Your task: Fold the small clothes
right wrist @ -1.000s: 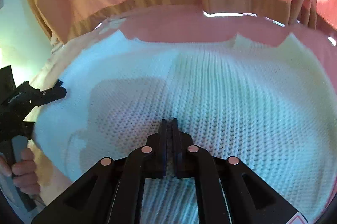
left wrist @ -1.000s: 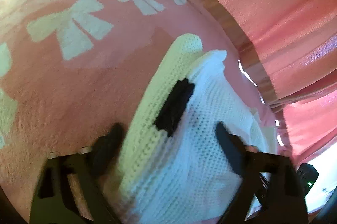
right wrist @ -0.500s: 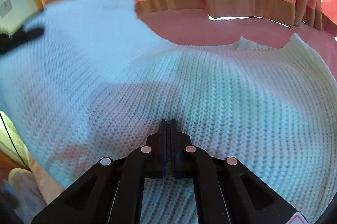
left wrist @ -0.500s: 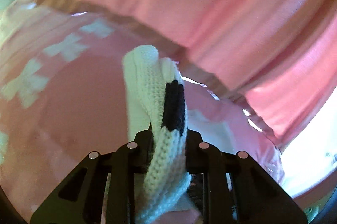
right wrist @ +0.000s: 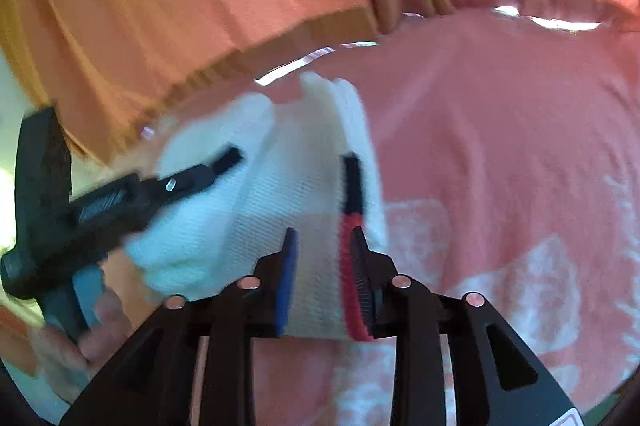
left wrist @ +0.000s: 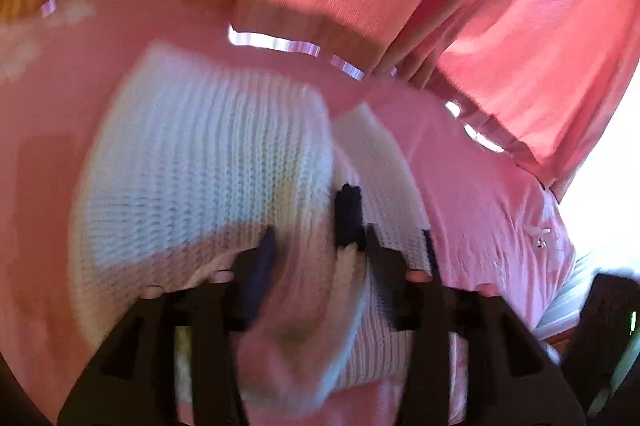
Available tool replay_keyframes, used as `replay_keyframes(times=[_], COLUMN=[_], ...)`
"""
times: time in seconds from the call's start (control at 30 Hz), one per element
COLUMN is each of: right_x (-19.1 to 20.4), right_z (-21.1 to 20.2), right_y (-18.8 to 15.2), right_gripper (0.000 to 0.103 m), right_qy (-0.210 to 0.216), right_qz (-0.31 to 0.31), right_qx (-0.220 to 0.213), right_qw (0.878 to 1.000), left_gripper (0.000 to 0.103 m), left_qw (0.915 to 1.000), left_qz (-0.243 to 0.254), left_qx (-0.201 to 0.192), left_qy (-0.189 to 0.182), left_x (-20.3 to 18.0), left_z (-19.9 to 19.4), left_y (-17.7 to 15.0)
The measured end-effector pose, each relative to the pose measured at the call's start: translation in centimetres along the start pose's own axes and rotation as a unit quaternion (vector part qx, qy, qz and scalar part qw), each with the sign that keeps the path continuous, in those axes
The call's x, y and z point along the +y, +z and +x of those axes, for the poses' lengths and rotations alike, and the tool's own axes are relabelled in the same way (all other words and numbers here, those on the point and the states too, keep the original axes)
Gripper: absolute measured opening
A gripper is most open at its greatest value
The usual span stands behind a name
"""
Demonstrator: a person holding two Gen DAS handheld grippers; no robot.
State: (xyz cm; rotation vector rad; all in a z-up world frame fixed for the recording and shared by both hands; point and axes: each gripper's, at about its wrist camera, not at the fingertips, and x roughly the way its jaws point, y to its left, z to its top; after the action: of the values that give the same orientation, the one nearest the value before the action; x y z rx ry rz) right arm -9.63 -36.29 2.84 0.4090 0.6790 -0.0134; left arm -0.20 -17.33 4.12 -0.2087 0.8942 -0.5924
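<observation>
Pink bedspread under coral curtains — white knit between both grippers' parted jaws — left, right.

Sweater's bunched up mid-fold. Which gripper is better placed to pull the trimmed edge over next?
Right, probably. The right gripper straddles the white sweater beside its red-and-black trim. The left gripper sits over the opposite side, with bunched knit between its fingers.

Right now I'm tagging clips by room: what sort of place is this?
Probably a bedroom: a pink bedsheet with white bow prints under the white knit garment, and pink curtains with daylight behind.
</observation>
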Motion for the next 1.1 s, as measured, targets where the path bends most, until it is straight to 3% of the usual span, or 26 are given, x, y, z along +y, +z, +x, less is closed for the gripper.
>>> replay_keyframes(times=[0.03,0.07,0.2,0.27,0.33,0.43,0.5,0.53,0.57,0.63,0.73,0.8,0.83,0.9,0.93,1.0,1.07,1.1], right_x=[0.1,0.8,2.6,3.5,4.4,5.0,5.3,5.6,5.9,6.2,5.3,3.2,1.9,-0.6,-2.4,-3.1,-2.2,-1.7], right_z=[-0.1,-0.1,1.5,2.8,3.9,6.5,7.9,8.6,9.0,8.7,4.3,2.5,2.9,5.8,6.8,5.8,3.6,2.7], right_y=[0.3,0.6,1.4,1.9,2.2,2.0,1.8,2.0,2.0,2.7,3.8,3.5,3.1,1.9,0.9,0.8,1.2,1.2], right_gripper=[0.057,0.062,0.069,0.071,0.076,0.076,0.069,0.040,0.025,0.020,0.019,0.020,0.024,0.028,0.028,0.032,0.041,0.051], right_qy=[0.000,0.002,0.094,0.112,0.098,0.082,0.094,0.103,0.099,0.101,0.144,0.133,0.102,0.035,0.037,0.078,0.074,0.071], right_qz=[-0.006,-0.014,0.009,0.015,0.007,0.023,0.038,0.032,0.022,0.016,0.029,0.043,0.045,0.052,0.086,0.123,0.107,0.099], right_qx=[-0.007,-0.016,0.001,0.014,0.022,0.064,0.077,0.081,0.087,0.075,0.014,-0.006,0.005,0.067,0.092,0.084,0.054,0.043], right_qw=[1.000,1.000,0.995,0.993,0.995,0.994,0.992,0.991,0.991,0.992,0.989,0.990,0.994,0.996,0.991,0.986,0.990,0.992], left_gripper=[0.078,0.084,0.087,0.087,0.087,0.087,0.087,0.087,0.087,0.087,0.087,0.087,0.087,0.087,0.087,0.087,0.087,0.087], left_qw=[0.9999,0.9992,0.9954,0.9928,0.9911,0.9907,0.9910,0.9911,0.9910,0.9915,0.9930,0.9937,0.9940,0.9939,0.9943,0.9945,0.9942,0.9940], left_qz=[0.007,0.014,0.032,0.026,0.015,-0.021,-0.039,-0.043,-0.043,-0.038,-0.032,-0.028,-0.024,-0.021,-0.024,-0.031,-0.031,-0.027], left_qx=[-0.015,-0.037,-0.078,-0.076,-0.068,-0.055,-0.044,-0.040,-0.037,-0.033,-0.027,-0.019,-0.015,-0.005,0.003,0.014,0.025,0.027], left_qy=[0.003,0.012,0.047,0.090,0.113,0.123,0.121,0.120,0.121,0.120,0.111,0.106,0.106,0.108,0.104,0.100,0.100,0.102], left_x=[0.0,0.2,2.0,3.6,4.8,7.2,8.0,8.3,8.4,8.4,8.1,8.1,8.0,7.9,7.9,7.8,7.5,7.3], left_z=[-1.1,-2.9,-8.1,-9.2,-9.5,-9.6,-9.2,-8.9,-8.8,-8.9,-9.0,-8.8,-8.3,-7.5,-6.9,-6.2,-5.6,-5.5], left_y=[-0.1,-0.2,-0.5,-0.8,-1.0,-2.0,-2.6,-2.9,-3.3,-3.7,-4.1,-4.4,-4.6,-5.1,-5.3,-5.7,-6.0,-6.1])
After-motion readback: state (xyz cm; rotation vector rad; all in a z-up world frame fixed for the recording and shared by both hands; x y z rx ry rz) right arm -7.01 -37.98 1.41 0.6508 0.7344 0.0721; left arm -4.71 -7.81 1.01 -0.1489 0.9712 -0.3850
